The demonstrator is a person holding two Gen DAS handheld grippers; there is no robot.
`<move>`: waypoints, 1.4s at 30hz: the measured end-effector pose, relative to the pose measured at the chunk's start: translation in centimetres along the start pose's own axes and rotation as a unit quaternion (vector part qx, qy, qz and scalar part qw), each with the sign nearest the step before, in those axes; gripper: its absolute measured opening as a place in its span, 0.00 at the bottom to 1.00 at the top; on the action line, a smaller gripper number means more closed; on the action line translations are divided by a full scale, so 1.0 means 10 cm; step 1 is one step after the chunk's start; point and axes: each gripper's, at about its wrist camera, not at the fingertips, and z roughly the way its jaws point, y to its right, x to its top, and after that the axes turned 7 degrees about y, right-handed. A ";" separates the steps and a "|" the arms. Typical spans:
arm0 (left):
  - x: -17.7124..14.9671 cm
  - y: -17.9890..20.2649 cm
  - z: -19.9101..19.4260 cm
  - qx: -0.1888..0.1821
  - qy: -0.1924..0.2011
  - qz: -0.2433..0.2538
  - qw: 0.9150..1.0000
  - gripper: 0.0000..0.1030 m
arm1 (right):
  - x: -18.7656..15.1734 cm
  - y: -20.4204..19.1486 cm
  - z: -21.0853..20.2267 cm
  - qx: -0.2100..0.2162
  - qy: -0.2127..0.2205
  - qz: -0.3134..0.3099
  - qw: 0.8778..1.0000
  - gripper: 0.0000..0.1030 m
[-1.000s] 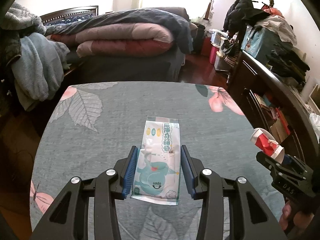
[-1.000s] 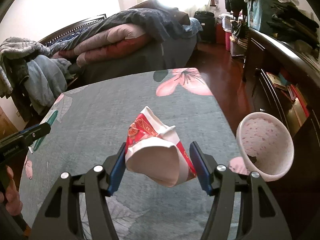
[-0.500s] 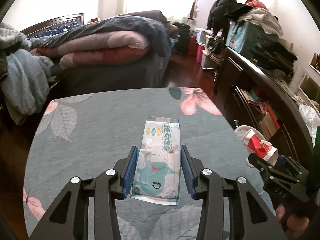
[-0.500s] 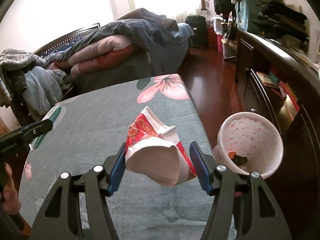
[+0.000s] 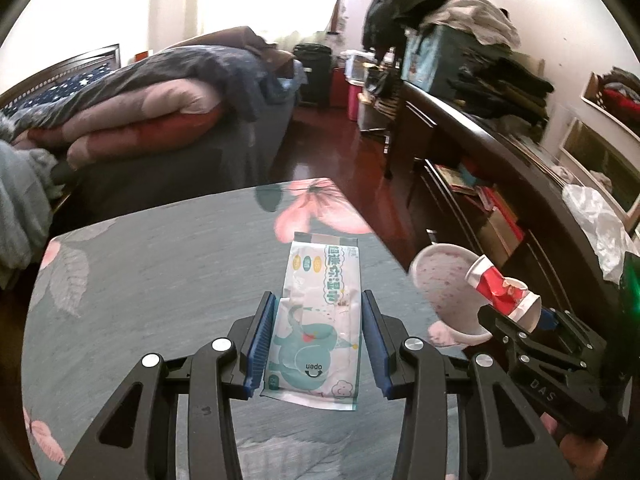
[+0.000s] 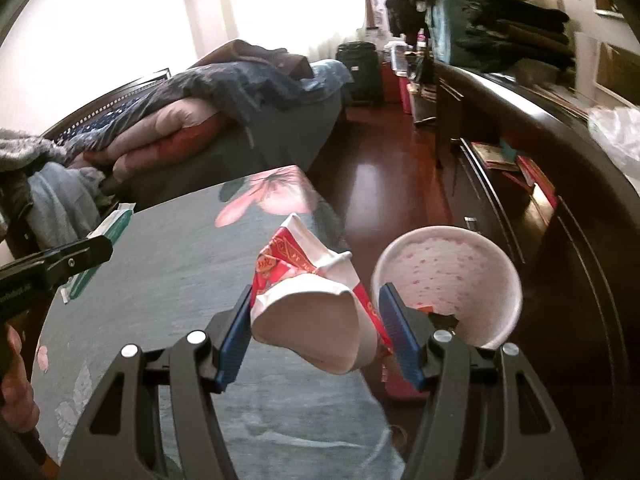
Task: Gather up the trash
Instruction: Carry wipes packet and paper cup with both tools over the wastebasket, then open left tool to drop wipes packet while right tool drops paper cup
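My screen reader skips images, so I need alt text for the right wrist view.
The right gripper holds a crushed red-and-white paper cup at the edge of a floral-clothed table, beside a pink-speckled white bin on the floor. The left gripper shows at far left.

One wipes packet (image 5: 320, 320), one crushed cup (image 6: 312, 300), one bin (image 6: 448, 280).

The left gripper (image 5: 316, 344) is level and points forward, its two blue-padded fingers (image 5: 259, 340) pressed against the sides of a flat packet (image 5: 320, 316). The right gripper (image 6: 316, 330) is held out to the right, tilted slightly, its fingers (image 6: 394, 334) clamped on a crushed paper cup (image 6: 312, 304). A bare hand (image 6: 14, 376) grips the left tool's handle in the right wrist view.
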 end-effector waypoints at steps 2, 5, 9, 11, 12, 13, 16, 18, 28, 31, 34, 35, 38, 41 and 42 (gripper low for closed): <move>0.03 0.07 0.04 -0.006 -0.001 0.005 1.000 0.42 | 0.00 0.10 -0.02 -0.008 0.002 0.007 1.000 0.61; 0.09 0.24 0.13 -0.020 -0.003 0.013 1.000 0.42 | 0.00 0.29 -0.03 -0.022 0.007 0.020 1.000 0.61; 0.15 0.46 0.22 -0.040 -0.002 0.028 0.999 0.42 | 0.00 0.53 -0.01 -0.041 0.010 0.037 0.998 0.61; 0.18 0.63 0.28 -0.051 0.001 0.040 0.998 0.42 | 0.00 0.63 0.00 -0.050 0.010 0.043 0.998 0.61; 0.19 0.70 0.30 -0.055 0.001 0.044 0.997 0.42 | 0.00 0.69 0.01 -0.055 0.011 0.047 0.997 0.61; 0.21 0.78 0.34 -0.062 0.000 0.050 0.997 0.42 | 0.00 0.75 0.01 -0.060 0.012 0.050 0.997 0.61; 0.25 1.00 0.46 -0.073 -0.002 0.065 0.995 0.42 | -0.01 0.93 0.04 -0.078 0.017 0.061 0.995 0.61; 0.27 1.13 0.53 -0.080 -0.001 0.075 0.994 0.42 | -0.02 1.05 0.07 -0.089 0.018 0.069 0.993 0.61; 0.28 1.67 1.02 -0.110 -0.020 0.103 0.988 0.42 | -0.08 1.52 0.23 -0.123 0.018 0.090 0.988 0.61; 0.25 1.84 1.19 -0.111 -0.029 0.118 0.986 0.42 | -0.11 1.65 0.32 -0.130 0.013 0.096 0.987 0.61; 0.22 1.97 1.34 -0.112 -0.040 0.128 0.985 0.42 | -0.15 1.74 0.39 -0.133 0.011 0.101 0.986 0.61; 0.21 2.00 1.38 -0.111 -0.042 0.132 0.984 0.42 | -0.17 1.77 0.42 -0.135 0.009 0.101 0.986 0.61; 0.19 2.09 1.52 -0.105 -0.050 0.139 0.983 0.42 | -0.20 1.84 0.49 -0.134 0.006 0.104 0.985 0.61; 0.17 2.16 1.65 -0.100 -0.058 0.144 0.983 0.42 | -0.22 1.88 0.59 -0.134 0.000 0.102 0.986 0.61; 0.16 2.18 1.70 -0.098 -0.062 0.145 0.982 0.42 | -0.24 1.88 0.60 -0.132 -0.001 0.099 0.986 0.61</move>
